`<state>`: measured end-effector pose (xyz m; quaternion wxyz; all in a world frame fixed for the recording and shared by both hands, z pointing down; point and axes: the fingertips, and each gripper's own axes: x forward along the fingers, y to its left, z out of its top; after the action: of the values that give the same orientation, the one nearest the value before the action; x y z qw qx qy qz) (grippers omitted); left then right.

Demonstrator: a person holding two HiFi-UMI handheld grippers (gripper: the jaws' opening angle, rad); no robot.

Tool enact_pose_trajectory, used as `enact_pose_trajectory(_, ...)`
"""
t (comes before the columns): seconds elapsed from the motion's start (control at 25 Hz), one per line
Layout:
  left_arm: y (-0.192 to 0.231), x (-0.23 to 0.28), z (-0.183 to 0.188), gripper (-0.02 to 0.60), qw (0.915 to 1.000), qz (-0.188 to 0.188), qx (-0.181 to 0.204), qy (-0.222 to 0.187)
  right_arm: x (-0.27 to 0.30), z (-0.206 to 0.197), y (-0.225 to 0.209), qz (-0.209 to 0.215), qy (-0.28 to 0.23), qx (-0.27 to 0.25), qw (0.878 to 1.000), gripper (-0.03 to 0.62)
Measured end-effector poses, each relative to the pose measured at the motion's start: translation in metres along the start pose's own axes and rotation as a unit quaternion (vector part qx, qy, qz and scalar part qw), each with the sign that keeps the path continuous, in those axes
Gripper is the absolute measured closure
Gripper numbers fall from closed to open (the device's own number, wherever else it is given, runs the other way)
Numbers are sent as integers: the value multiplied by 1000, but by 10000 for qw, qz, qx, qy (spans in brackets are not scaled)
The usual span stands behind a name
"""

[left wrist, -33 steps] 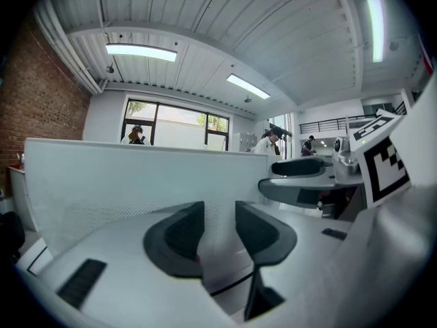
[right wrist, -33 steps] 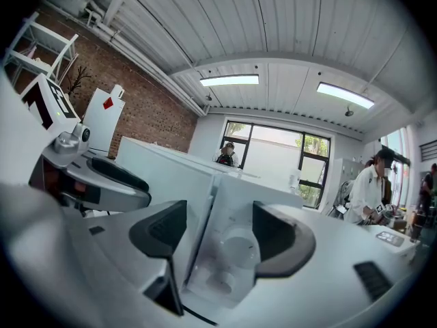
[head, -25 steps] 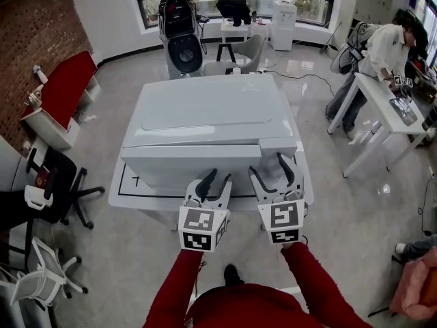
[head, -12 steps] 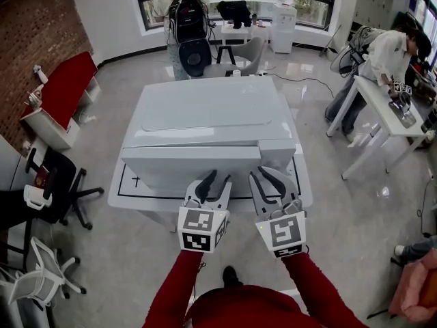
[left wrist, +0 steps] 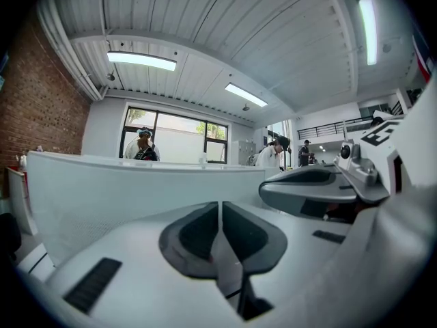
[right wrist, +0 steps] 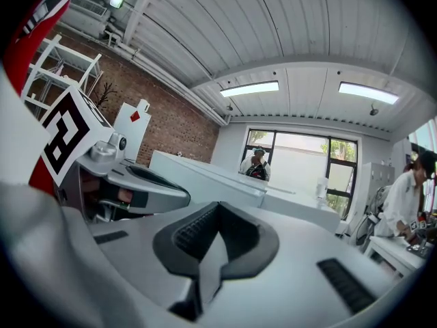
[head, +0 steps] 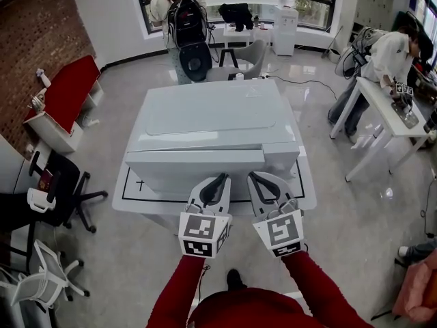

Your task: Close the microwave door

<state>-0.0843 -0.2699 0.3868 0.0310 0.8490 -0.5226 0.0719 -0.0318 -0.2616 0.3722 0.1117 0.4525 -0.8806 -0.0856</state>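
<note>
In the head view the white microwave [head: 212,115] is sitting on a white table [head: 307,190], its door [head: 194,166] facing the person and lying along the front; whether it is fully latched cannot be told. The left gripper [head: 220,178] and right gripper [head: 256,176] are hovering side by side just before the door, tips pointing at it, and contact cannot be made out. In the left gripper view the jaws, having just been closing, are meeting along a thin line with nothing between them, the microwave's pale wall rising beyond. In the right gripper view the jaws have likewise just been closing and are pressing together, empty, with the microwave stretching ahead and the left gripper showing alongside.
</note>
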Motion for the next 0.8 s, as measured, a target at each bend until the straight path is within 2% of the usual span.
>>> enact_pose_trajectory(0.24,1,1,2,569,10000,-3,16,-42,5,-4,2,89,41,98,9999,580)
enact_pose_trajectory(0.8,1,9,0,572,10000,-39,50,21,9,-6,-10,-91,98,464,9988,580)
